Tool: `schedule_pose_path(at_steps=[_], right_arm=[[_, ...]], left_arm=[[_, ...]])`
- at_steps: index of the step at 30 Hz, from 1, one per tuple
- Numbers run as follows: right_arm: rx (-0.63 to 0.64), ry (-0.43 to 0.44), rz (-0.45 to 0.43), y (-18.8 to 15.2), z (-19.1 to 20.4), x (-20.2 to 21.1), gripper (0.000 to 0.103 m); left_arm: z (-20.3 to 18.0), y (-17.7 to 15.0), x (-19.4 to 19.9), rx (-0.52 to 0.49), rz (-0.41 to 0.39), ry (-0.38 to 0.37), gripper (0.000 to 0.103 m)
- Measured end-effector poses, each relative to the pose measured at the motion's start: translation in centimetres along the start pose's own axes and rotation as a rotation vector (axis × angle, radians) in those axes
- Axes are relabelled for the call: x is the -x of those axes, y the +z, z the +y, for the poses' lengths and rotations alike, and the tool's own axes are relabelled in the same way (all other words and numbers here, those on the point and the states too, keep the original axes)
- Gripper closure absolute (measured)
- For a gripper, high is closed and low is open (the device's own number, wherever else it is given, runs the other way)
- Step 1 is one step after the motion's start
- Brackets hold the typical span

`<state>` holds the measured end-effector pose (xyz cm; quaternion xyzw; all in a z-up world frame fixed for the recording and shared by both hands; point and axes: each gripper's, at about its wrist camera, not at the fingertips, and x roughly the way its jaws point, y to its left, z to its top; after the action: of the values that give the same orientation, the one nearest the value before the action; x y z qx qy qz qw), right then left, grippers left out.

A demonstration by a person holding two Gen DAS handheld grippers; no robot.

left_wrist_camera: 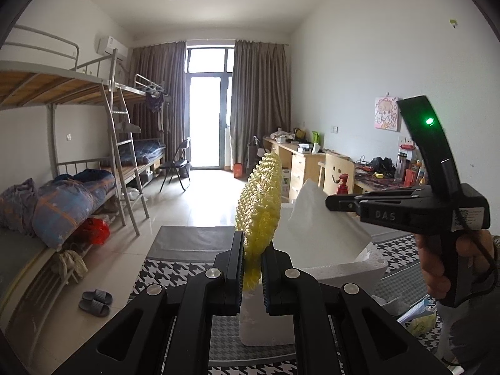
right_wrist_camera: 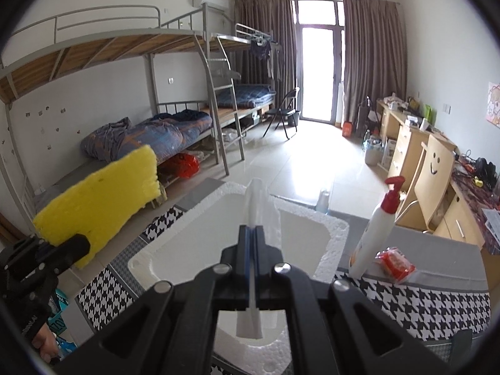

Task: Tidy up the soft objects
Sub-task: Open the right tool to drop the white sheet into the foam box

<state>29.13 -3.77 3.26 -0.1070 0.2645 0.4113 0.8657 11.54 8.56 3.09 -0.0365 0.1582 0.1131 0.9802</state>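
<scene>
My left gripper (left_wrist_camera: 252, 276) is shut on a yellow sponge (left_wrist_camera: 261, 201) that stands up edge-on above the white foam box (left_wrist_camera: 343, 273). In the right wrist view the same yellow sponge (right_wrist_camera: 103, 203) shows flat-on at the left, with the left gripper (right_wrist_camera: 79, 245) clamped on its lower end. My right gripper (right_wrist_camera: 250, 250) is shut on a thin white foam sheet (right_wrist_camera: 257, 200) and holds it over the open foam box (right_wrist_camera: 331, 234). From the left wrist view the right gripper (left_wrist_camera: 331, 203) pinches that white sheet (left_wrist_camera: 307, 201) at its right edge.
The box rests on a houndstooth cloth (right_wrist_camera: 415, 303) beside a white pump bottle with a red cap (right_wrist_camera: 379, 225) and a red packet (right_wrist_camera: 397, 264). Bunk beds (left_wrist_camera: 78, 168) line the left wall, desks (left_wrist_camera: 307, 159) the right. Slippers (left_wrist_camera: 95, 301) lie on the floor.
</scene>
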Motion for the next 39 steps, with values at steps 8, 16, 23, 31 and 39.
schedule_pose_path(at_steps=[8, 16, 23, 31, 39], right_arm=[[-0.018, 0.009, 0.059, -0.2, -0.5, -1.3, 0.099], [-0.021, 0.030, 0.051, -0.3, -0.8, -1.0, 0.022], [-0.018, 0.033, 0.030, -0.5, -0.5, -0.1, 0.022], [-0.035, 0.035, -0.020, -0.8, -1.5, 1.3, 0.009], [-0.036, 0.035, -0.065, -1.1, -2.2, 2.9, 0.005]], left_arm=[[0.0, 0.1, -0.3, -0.001, 0.005, -0.003, 0.093], [-0.1, 0.2, -0.5, 0.000, 0.012, -0.011, 0.093], [-0.2, 0.6, -1.1, -0.004, 0.020, -0.025, 0.093], [-0.8, 1.0, -2.0, -0.013, 0.031, -0.058, 0.093], [-1.7, 1.7, -2.4, -0.027, 0.028, -0.077, 0.093]])
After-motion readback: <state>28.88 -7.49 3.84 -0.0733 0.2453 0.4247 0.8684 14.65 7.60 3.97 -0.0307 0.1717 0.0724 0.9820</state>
